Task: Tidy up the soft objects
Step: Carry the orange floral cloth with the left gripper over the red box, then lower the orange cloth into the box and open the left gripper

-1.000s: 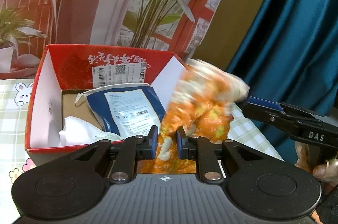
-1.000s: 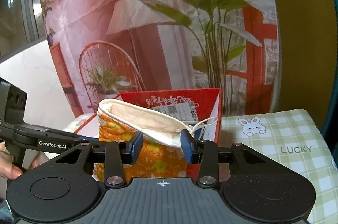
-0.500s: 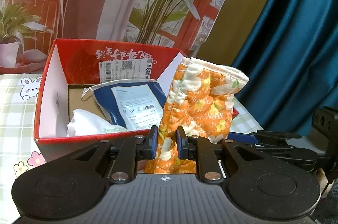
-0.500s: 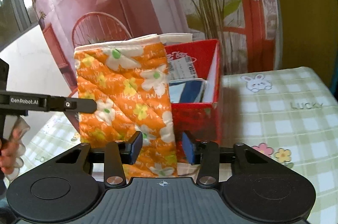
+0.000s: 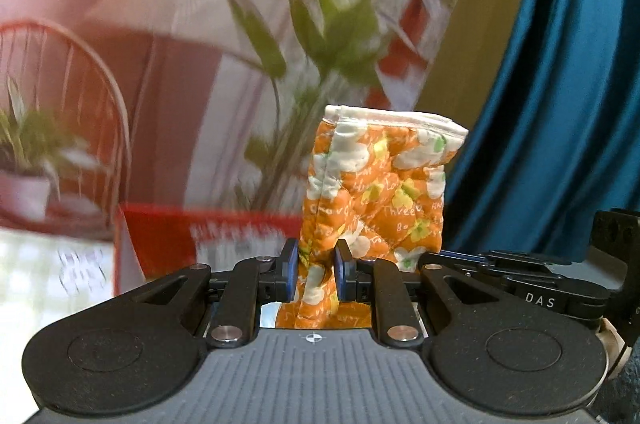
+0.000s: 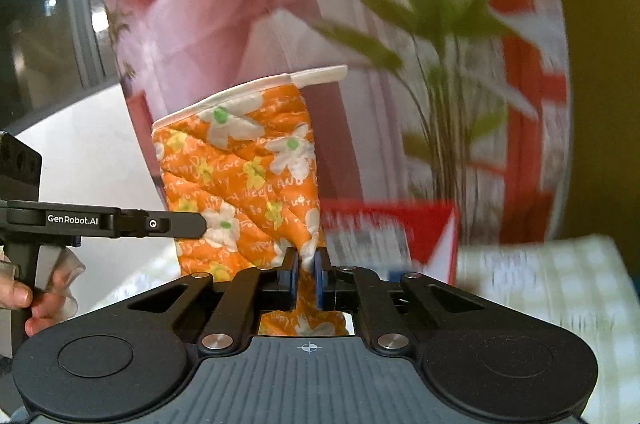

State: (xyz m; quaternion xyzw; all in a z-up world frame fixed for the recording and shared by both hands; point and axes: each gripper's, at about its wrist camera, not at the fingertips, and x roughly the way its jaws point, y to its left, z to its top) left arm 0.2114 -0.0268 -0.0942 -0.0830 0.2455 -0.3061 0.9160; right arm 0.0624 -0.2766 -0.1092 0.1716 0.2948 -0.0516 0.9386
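Note:
An orange quilted cloth (image 5: 376, 200) with white and yellow flowers and a white hem stands upright, held in the air by both grippers. My left gripper (image 5: 316, 274) is shut on its lower left edge. My right gripper (image 6: 306, 274) is shut on its lower right corner; the cloth (image 6: 244, 180) rises up and to the left of it. The right gripper's body shows at the right of the left wrist view (image 5: 520, 284). The left gripper's arm shows at the left of the right wrist view (image 6: 104, 222). A red cardboard box (image 5: 200, 244) sits behind and below the cloth, blurred.
The red box also shows in the right wrist view (image 6: 420, 228), on a green checked tablecloth (image 6: 540, 288). A printed backdrop with plants and a chair hangs behind. A teal curtain (image 5: 560, 104) hangs at the right. The person's hand (image 6: 24, 300) holds the left gripper.
My right gripper has shut on the cloth's lower corner. Both grippers have lifted and tilted up, so the box has dropped low in both views. The cloth hangs straighter between them.

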